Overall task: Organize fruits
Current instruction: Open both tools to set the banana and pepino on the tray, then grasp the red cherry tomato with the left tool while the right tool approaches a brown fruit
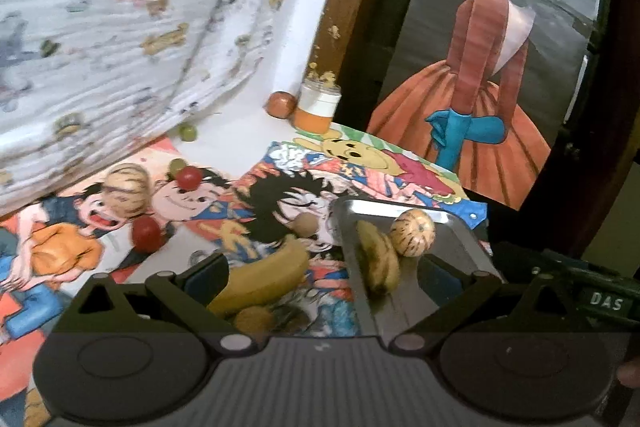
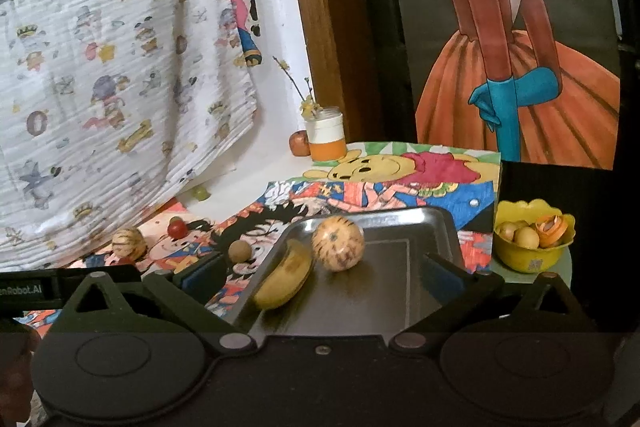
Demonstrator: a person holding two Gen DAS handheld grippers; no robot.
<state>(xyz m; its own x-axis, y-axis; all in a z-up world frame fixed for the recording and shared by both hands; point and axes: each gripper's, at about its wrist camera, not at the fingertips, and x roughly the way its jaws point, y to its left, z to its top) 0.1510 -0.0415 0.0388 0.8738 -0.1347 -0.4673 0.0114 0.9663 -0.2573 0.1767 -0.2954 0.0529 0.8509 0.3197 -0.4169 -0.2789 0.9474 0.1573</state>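
A steel tray [image 2: 424, 223] holds a banana [image 2: 286, 277] and a striped round melon [image 2: 338, 243]. My right gripper [image 2: 324, 274] hovers over the tray's near edge, open, with nothing between its pads. In the left wrist view the tray [image 1: 456, 231] is to the right with the same banana [image 1: 378, 259] and melon [image 1: 412, 233]. My left gripper [image 1: 324, 275] is open above a second banana [image 1: 264, 279] lying on the cartoon mat, close to its left finger. A brown fruit [image 1: 306, 225], two red fruits [image 1: 188, 177] [image 1: 146, 233] and another striped melon [image 1: 128, 189] lie loose on the mat.
An apple [image 1: 281, 103] and an orange-and-white jar [image 1: 318, 107] stand at the back by the wooden post. A patterned cloth [image 1: 100, 27] hangs over the left. A yellow bowl [image 2: 532, 247] with small fruits and peel sits right of the tray.
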